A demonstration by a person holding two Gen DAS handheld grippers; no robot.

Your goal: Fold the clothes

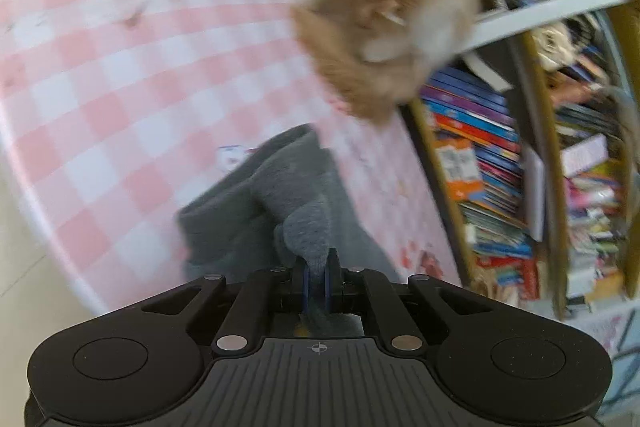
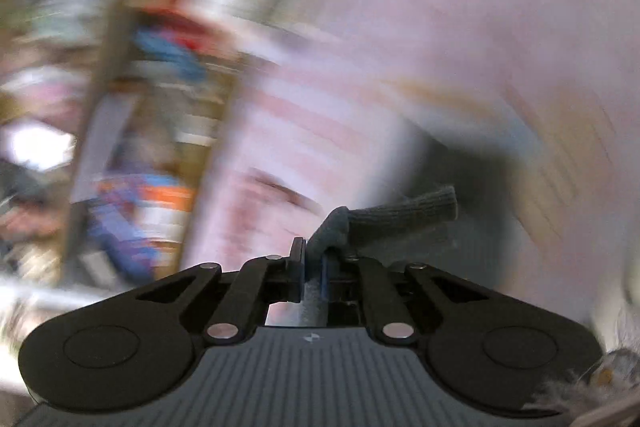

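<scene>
Left gripper (image 1: 317,277) is clenched on a fold of the grey knit garment (image 1: 264,211), which trails ahead of it onto the pink checked tablecloth (image 1: 120,75); a fluffy tan cat (image 1: 384,15) sits beyond. Right gripper (image 2: 314,267), in a heavily blurred view, is clamped on a ribbed grey edge of the same garment

Fluffy cat (image 1: 384,15) on checked tablecloth (image 1: 132,75); bookshelf (image 1: 500,167) beside.

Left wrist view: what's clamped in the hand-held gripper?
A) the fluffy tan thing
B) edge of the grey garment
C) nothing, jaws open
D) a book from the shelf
B: the left hand-held gripper has its jaws shut on a fold of the grey garment, which trails onto the pink checked tablecloth.
</scene>
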